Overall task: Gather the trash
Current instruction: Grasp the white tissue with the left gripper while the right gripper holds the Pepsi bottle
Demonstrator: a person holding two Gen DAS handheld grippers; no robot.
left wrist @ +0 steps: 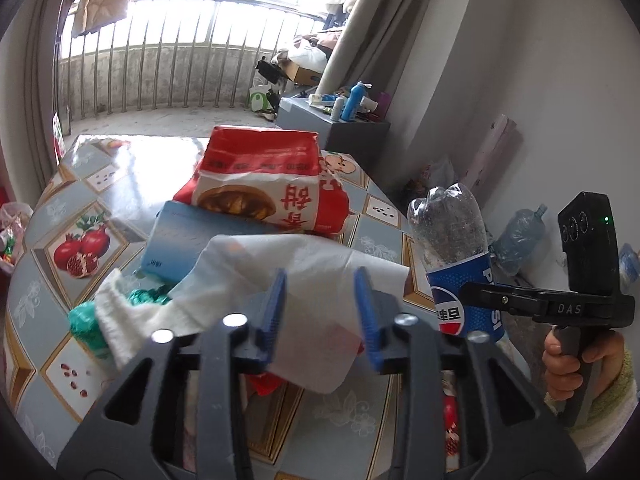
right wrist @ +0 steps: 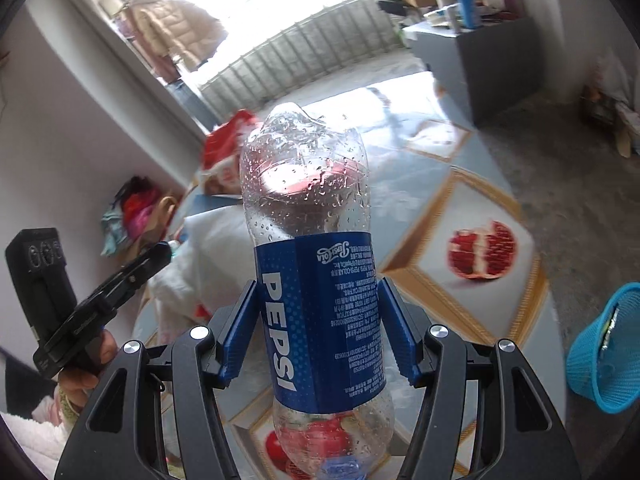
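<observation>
Ribbed blue pads of the left gripper (left wrist: 322, 312) stand apart on their black plastic arms, with a limp sheet of white tissue paper (left wrist: 256, 280) lying soft and creased between them; the pads do not press on it, and the sheet droops over the edge of the table (left wrist: 36, 292), a glossy grey-blue oilcloth printed with gold-framed fruit panels. Just left of the tissue sits a bunched green plastic mesh net (left wrist: 86, 322), knotty and crumpled. To the right, the right gripper (right wrist: 320, 328) is clamped on an empty clear plastic Pepsi bottle with a blue label (right wrist: 316, 280), its blue pads squeezing the label from both sides; the bottle is held upside down, cap end toward the camera and lobed base away, its thin walls beaded with droplets inside. A person's hand (left wrist: 576, 360) with a fuzzy pale sleeve grips that tool's black handle. Behind the tissue lies a flat pale blue cardboard box (left wrist: 192, 236), and resting on its far edge is a crinkled red and white food bag with large red characters (left wrist: 264, 188), torn open along the top. At the table's right side, seen from the right wrist, stands a turquoise woven plastic basket (right wrist: 600, 356) with an open lattice wall. Farther off are a grey cabinet (left wrist: 332, 132) cluttered with bottles, and a metal-railed balcony
</observation>
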